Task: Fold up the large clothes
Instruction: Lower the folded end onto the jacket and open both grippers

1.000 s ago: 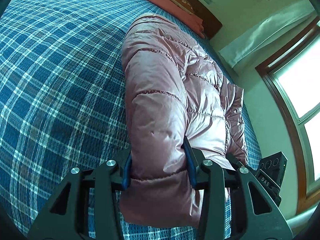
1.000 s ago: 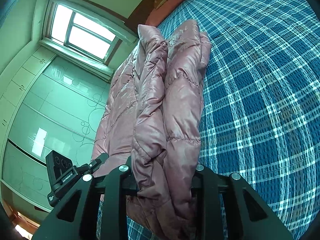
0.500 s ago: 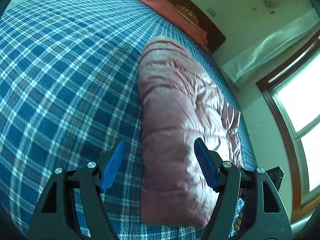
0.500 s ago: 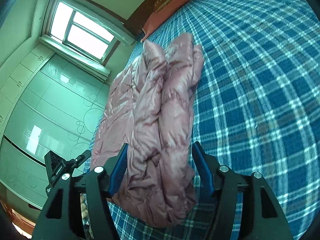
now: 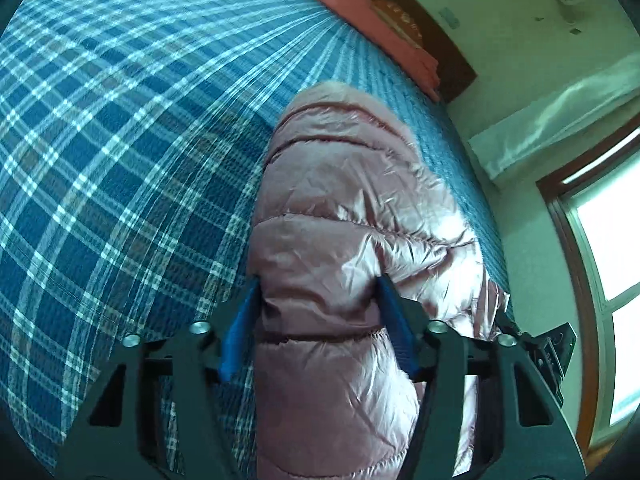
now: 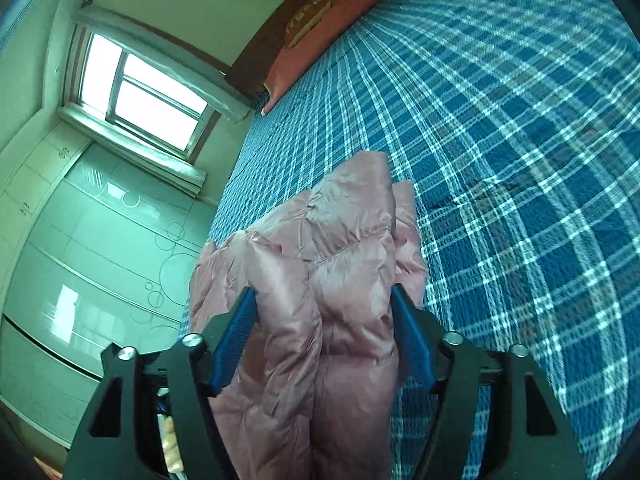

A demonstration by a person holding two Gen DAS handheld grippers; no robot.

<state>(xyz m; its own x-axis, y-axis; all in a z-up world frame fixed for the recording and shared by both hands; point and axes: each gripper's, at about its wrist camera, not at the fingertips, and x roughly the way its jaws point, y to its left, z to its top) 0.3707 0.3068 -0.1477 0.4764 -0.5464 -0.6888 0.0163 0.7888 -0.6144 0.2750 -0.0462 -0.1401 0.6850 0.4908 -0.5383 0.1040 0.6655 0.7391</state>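
Note:
A shiny pink puffer jacket (image 5: 340,184) lies folded lengthwise on a blue plaid bed (image 5: 120,140), near the window-side edge. My left gripper (image 5: 316,280) straddles the near part of the padded roll. Its jaws are closing and both blue pads touch the fabric. In the right wrist view the jacket (image 6: 352,220) runs away from me in two or three padded folds. My right gripper (image 6: 322,288) is also closing, with the bundle filling the gap between its pads. The jacket's near end is hidden under both grippers.
The plaid bed cover (image 6: 520,160) spreads wide beside the jacket. A pink pillow (image 5: 360,4) and a dark headboard sit at the far end. A window (image 6: 148,92) and a pale green wardrobe (image 6: 80,260) stand past the bed's edge. The other gripper's body (image 5: 556,344) shows at the right.
Both grippers held the jacket a second ago, then opened wide and let it lie. Both hands have since shifted along the bed, and the pads are against the jacket again.

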